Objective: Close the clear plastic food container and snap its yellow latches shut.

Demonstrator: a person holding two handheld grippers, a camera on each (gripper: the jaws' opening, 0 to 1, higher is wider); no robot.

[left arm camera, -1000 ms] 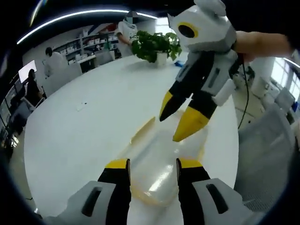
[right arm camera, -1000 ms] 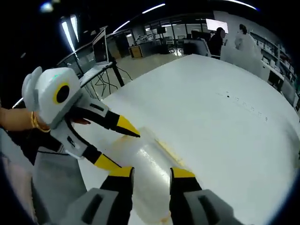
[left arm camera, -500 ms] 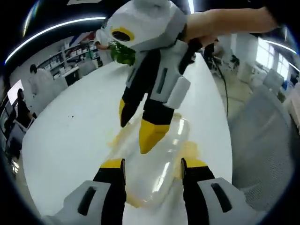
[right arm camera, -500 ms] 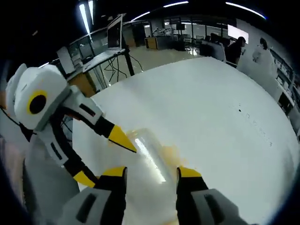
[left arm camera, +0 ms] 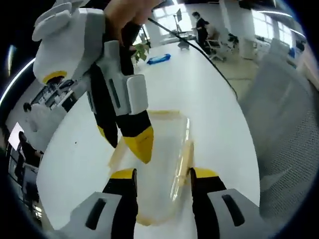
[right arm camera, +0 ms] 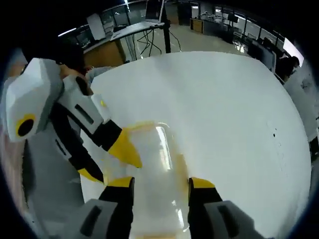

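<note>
The clear container (left arm camera: pixel 159 169) with yellow trim lies flat on the white bench (left arm camera: pixel 209 94), lid down. My left tongs (left arm camera: pixel 160 175) and right tongs (right arm camera: pixel 155 183) both stand parted over it, gripping nothing. A plant (left arm camera: pixel 142 50) stands far off; office desks (right arm camera: pixel 124 30) lie beyond

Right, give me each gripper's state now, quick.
Left gripper: open, jaws straddling the clear container, not clamped.
Right gripper: open, jaws apart over the same container, holding nothing.
</note>
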